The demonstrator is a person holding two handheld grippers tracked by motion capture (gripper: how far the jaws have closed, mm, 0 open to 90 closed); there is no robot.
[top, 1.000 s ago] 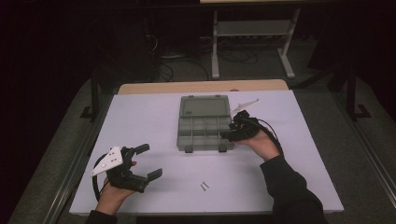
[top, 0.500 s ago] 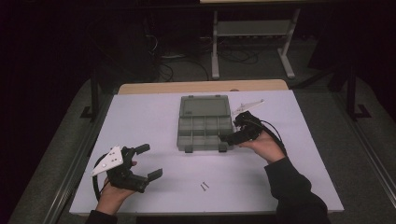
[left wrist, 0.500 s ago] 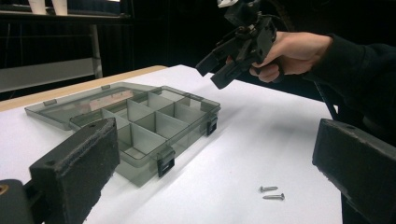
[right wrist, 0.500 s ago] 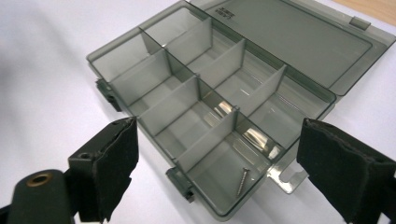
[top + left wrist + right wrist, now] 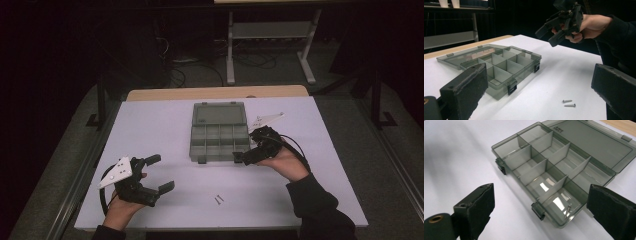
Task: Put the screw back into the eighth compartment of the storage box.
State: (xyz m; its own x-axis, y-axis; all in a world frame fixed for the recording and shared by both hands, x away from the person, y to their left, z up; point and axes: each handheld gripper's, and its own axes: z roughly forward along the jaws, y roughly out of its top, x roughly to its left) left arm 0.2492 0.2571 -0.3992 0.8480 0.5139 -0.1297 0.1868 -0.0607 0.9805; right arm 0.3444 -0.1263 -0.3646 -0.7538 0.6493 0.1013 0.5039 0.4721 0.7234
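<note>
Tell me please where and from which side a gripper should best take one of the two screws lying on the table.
Probably grip the screws one at a time, at mid-shank, coming straight down with the jaws across its length. Each lies flat on the white table, thin and parallel to its neighbour, so a sideways approach would likely push it away. The open left gripper is nearest.

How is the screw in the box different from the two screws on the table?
The screw in the box lies alone in a corner compartment of the open organizer box; the two screws on the table lie side by side on the bare white table. The boxed one sits just ahead of the right gripper; the pair lies nearer the person's edge. All three look like small, slim metal screws.
</note>
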